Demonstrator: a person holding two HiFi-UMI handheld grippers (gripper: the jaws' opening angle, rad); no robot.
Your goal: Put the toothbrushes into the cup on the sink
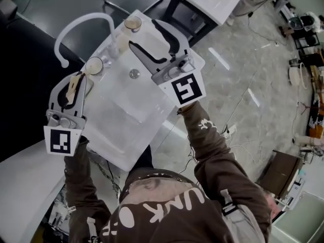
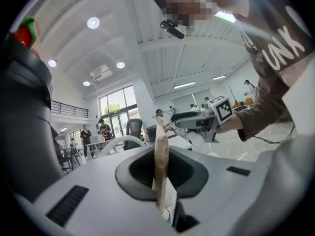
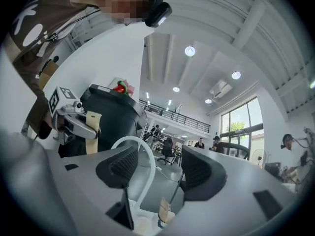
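1. Left gripper (image 1: 75,82) clamped shut on toothbrush (image 2: 161,151), just beside near cup (image 1: 93,65)
2. Toothbrush looks light, stiff, thin, probably slick; grip flat sides mid-handle
3. Right gripper (image 1: 144,34) jaws apart, empty, over sink (image 1: 131,110) back

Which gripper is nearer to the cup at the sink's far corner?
Right. The right gripper, open, hovers beside that cup; the left gripper, holding a toothbrush, is at the sink's left edge.

A big open lab hall: high white ceiling (image 2: 147,28) with round lights (image 3: 190,51), a railed mezzanine (image 3: 172,114), tall windows (image 2: 117,104), office chairs (image 2: 134,128), cables (image 1: 242,101) across the marbled floor (image 1: 263,65).
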